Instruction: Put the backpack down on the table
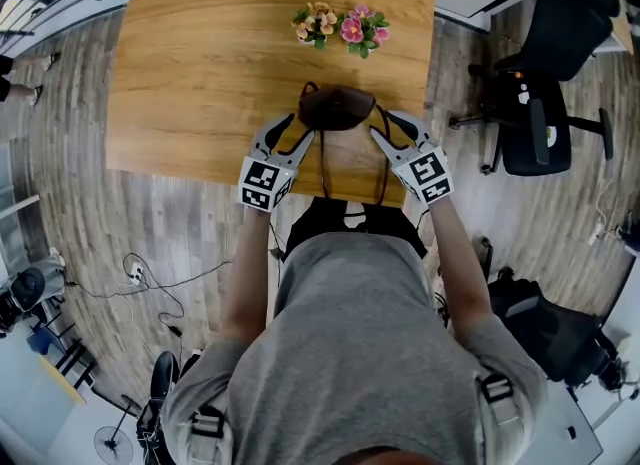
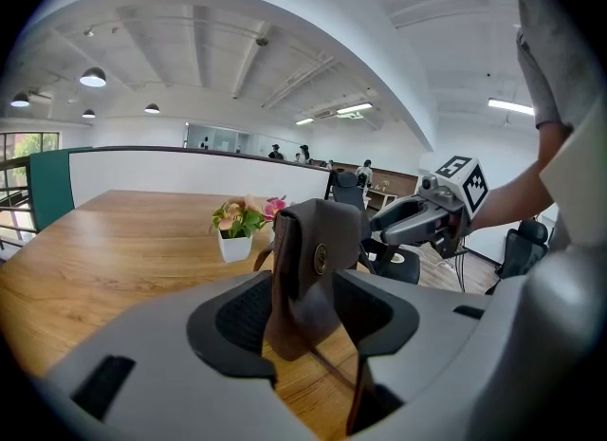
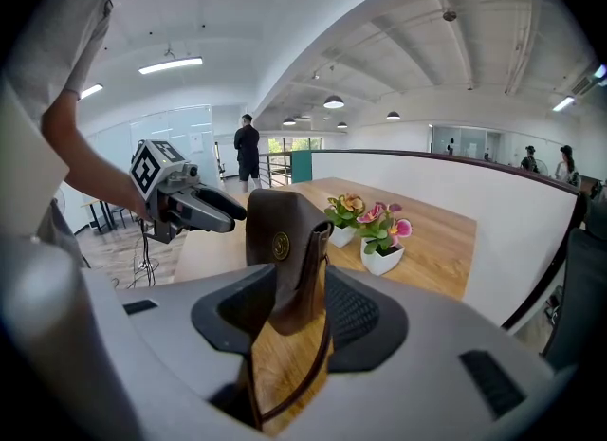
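While gripping the small brown leather backpack upright at the 6 o'clock edge of the light wooden surface, presses the right tool onto its sides. Holds the left tool spread wide around it, not squeezing. Pink and yellow potted flowers toward 12 o'clock.

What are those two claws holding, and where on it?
The right gripper pinches one side of the backpack; the left gripper straddles the other, apparently loose.

Matt brown leather backpack, smooth wood-grain table with a slight sheen
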Motion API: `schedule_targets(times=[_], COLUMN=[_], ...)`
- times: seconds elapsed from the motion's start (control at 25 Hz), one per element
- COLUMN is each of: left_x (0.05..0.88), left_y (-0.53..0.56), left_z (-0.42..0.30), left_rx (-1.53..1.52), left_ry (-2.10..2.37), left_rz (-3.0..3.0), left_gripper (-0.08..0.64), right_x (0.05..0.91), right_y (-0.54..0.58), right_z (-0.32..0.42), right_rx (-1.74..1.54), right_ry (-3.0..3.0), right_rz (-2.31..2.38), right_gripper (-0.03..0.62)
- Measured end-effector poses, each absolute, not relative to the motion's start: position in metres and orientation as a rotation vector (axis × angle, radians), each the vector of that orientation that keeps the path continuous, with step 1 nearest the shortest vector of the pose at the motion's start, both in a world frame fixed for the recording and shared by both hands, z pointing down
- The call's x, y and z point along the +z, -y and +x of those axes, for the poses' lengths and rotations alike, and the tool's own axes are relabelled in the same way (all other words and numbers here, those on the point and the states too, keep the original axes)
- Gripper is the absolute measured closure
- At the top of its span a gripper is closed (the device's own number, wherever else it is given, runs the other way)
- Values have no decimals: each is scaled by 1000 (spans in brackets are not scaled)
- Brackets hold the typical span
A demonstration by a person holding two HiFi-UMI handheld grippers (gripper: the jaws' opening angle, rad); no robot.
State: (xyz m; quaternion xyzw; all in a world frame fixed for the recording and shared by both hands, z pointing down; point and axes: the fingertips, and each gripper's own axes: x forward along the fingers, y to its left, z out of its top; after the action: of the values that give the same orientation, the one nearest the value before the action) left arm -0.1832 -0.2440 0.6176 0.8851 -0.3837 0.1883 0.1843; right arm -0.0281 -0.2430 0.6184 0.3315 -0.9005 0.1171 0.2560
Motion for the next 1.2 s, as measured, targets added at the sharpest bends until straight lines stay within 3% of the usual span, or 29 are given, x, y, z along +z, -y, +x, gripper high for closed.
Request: schedule_targets(times=[0.6,0.92,1.2], left_x=[594,577,573], left_y=[207,187,163], left_z=[-180,-174,-160], left_rx=[548,518,538], left_ry=[1199,1278,1256], left_rz=[2476,2471,2479], left_gripper=[358,460,529], right_x=[597,591,584], right_y=[209,193,181], right_z=[-15,-6,2], right_rx=[284,281,265], right_ry=[2506,2524,2543], right_rz=[814,794,786], right_gripper=[529,584,589])
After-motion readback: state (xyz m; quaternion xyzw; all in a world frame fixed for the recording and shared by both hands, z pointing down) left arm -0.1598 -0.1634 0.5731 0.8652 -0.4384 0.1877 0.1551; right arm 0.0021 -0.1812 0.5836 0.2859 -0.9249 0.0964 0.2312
